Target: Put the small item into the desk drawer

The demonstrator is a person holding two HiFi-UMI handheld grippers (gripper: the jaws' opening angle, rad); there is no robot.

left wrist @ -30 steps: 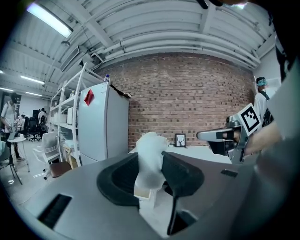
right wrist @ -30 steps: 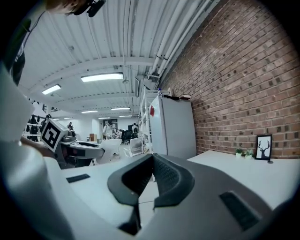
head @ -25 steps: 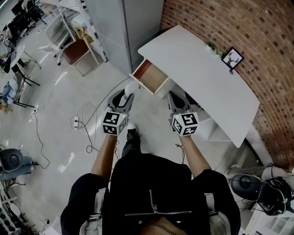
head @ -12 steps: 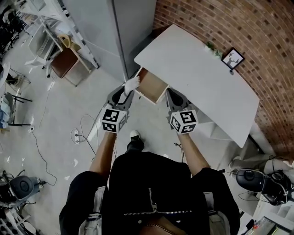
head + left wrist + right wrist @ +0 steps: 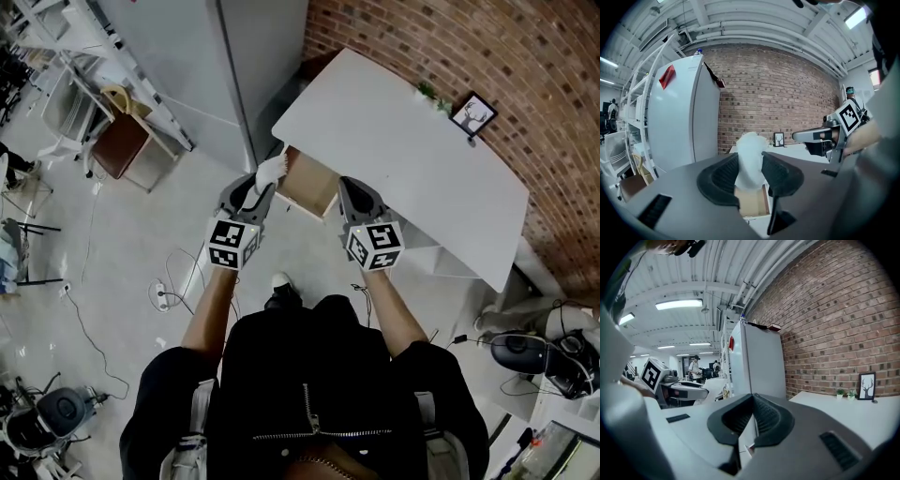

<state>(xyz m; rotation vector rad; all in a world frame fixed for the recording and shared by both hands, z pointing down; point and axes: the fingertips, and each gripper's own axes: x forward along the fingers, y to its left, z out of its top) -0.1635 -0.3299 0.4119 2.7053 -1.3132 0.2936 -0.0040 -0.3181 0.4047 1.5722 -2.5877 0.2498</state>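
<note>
Seen from the head view, a person in a black jacket [image 5: 309, 394] reaches both arms forward over a pale floor [image 5: 122, 225], where a power strip [image 5: 160, 293] lies to the left.

The left gripper [image 5: 260, 189] is clamped on the small item [image 5: 271, 172], a white, soft-looking wad. The right gripper [image 5: 353, 190] is held alongside it, its jaws drawn together with nothing between them.

Only the left gripper view shows the grip itself: the ribbed pads [image 5: 724, 176] press on the wad's two sides. The item's long axis runs along the jaws, and its free end pokes past the tips toward the desk.

Only the head view shows where the item sits. It is just beside the near left corner of the open desk drawer [image 5: 309, 185], not yet inside. The right gripper is near the drawer's right corner.

The drawer is pulled out from under the white desk [image 5: 403, 159]. A tall white cabinet [image 5: 253, 66] stands close on the desk's left.

The right gripper view alone shows a distant person [image 5: 695, 367] standing across the room.

At the desk's far edge, a small plant [image 5: 428, 93] and a framed deer picture [image 5: 473, 118] stand by the brick wall [image 5: 469, 37].
</note>
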